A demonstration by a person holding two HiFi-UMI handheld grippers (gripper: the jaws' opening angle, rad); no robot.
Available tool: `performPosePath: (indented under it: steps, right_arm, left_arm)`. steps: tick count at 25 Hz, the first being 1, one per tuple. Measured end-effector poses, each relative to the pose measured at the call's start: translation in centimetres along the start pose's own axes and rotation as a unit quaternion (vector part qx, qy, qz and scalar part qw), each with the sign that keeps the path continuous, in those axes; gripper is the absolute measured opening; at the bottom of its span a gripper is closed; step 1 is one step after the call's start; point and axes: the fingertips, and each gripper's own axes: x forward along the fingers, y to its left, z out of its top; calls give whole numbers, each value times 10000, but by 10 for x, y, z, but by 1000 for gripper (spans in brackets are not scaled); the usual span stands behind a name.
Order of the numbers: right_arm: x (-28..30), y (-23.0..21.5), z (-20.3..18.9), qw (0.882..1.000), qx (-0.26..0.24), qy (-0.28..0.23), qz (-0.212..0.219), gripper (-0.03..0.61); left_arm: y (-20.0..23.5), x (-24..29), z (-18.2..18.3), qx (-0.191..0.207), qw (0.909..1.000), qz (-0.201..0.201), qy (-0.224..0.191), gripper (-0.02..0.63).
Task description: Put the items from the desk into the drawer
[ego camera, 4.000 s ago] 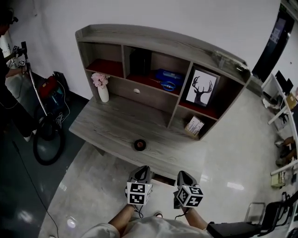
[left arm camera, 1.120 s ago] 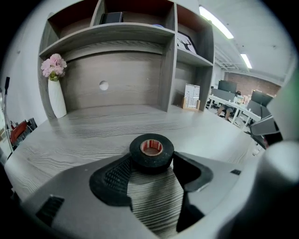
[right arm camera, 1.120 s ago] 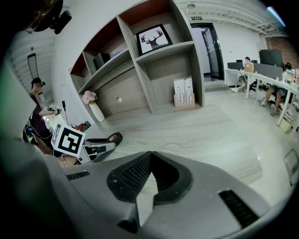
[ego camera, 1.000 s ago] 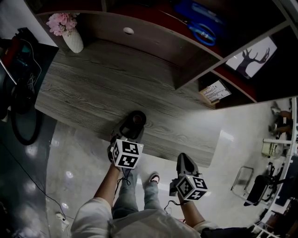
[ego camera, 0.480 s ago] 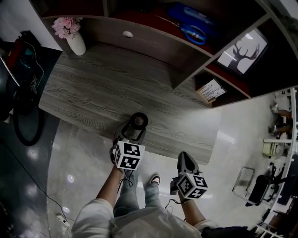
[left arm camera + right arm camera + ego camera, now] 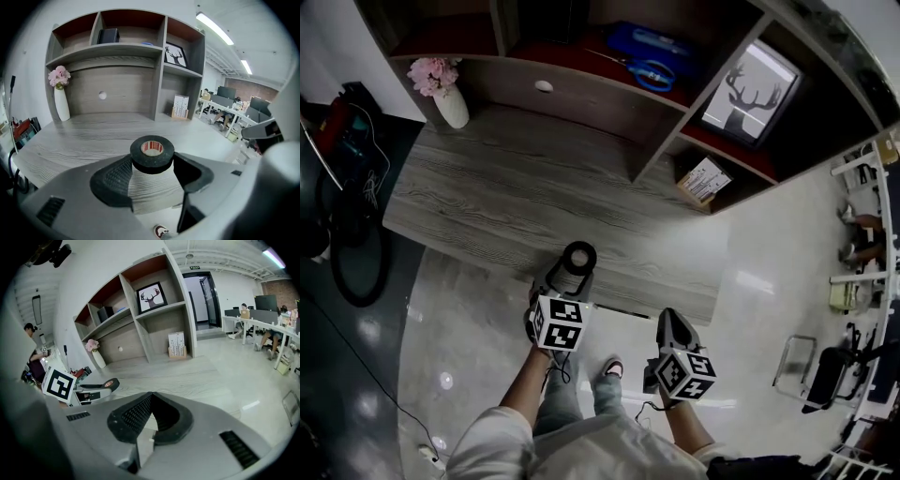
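Tape [image 6: 579, 255], a black roll, sits at the near edge of the wooden surface [image 6: 487, 187] in the head view, held at the tip of the left claw [image 6: 570, 270]. The right claw [image 6: 669, 319] hangs further right, off the near edge and over the pale floor [image 6: 750, 281], apart from the roll. Across the surface, under the shelves, the drawer [image 6: 581, 98] is closed, with a pale round knob [image 6: 544, 86] on its front. A white vase [image 6: 450, 106] of pink flowers stands at the far left, just left of the drawer. Right of the drawer an upright panel [image 6: 652, 141] juts toward the near side. Beyond it a low cubby holds a small box [image 6: 703, 181], with a framed deer picture [image 6: 748, 86] above. A blue case [image 6: 642, 47] lies on the shelf over the drawer. On the floor to the left stands a dark machine [image 6: 347, 216] with a looped hose.

In the left gripper view, both ribbed pads press the sides of the roll, its red-and-white core facing up. Wood grain shows beneath it; whether it rests on the surface or is lifted clear cannot be told. The knob lies far ahead, the vase far left, the box far right.

In the right gripper view, the pads meet at their tips with nothing between them. To the left appear the left claw's marker cube [image 6: 59, 383] and the clamped roll. A person [image 6: 33, 357] stands at the far left.
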Motion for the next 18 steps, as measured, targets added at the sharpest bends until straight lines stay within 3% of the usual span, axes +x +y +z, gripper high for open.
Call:
performPosePath:
  steps: [9, 18]
  right_arm:
    - [-33, -21, 8, 9998, -31, -184, -85, -2]
    - [-72, -46, 2, 9992, 86, -328, -201, -2]
  left_arm:
    - [-44, -24, 1, -118, 9997, -180, -67, 285]
    - [-99, -42, -1, 55, 9991, -405, -62, 285]
